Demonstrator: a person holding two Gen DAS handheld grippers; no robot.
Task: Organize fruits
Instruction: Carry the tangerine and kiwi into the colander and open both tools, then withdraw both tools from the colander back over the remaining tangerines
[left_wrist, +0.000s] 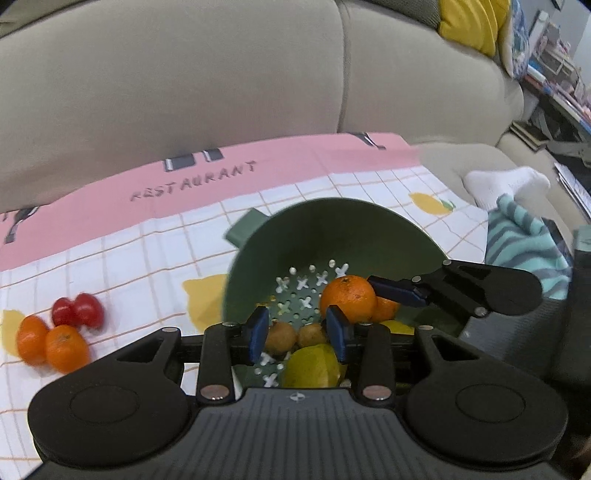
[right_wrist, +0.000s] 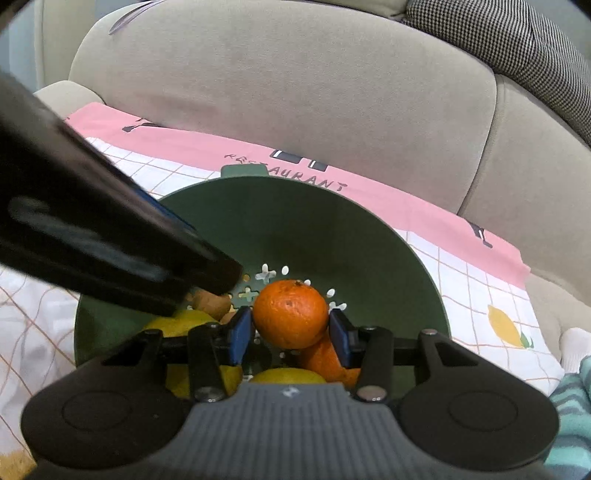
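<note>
A green colander bowl (left_wrist: 332, 229) (right_wrist: 369, 240) stands on the checked cloth and holds fruit. My right gripper (right_wrist: 291, 334) is over the bowl with an orange mandarin (right_wrist: 290, 314) between its blue pads, jaws close around it. It enters the left wrist view (left_wrist: 391, 291) from the right, beside that mandarin (left_wrist: 347, 299). My left gripper (left_wrist: 297, 332) is open and empty above two small brown fruits (left_wrist: 280, 338) and a yellow lemon (left_wrist: 312, 365). Two mandarins (left_wrist: 51, 345) and two red tomatoes (left_wrist: 77, 312) lie on the cloth to the left.
The cloth (left_wrist: 129, 258) with a pink band lies on a beige sofa seat (left_wrist: 184, 92). A teal striped fabric (left_wrist: 524, 251) and a white sock (left_wrist: 506, 182) are at the right. A yellow cushion (left_wrist: 472, 22) is at the far right.
</note>
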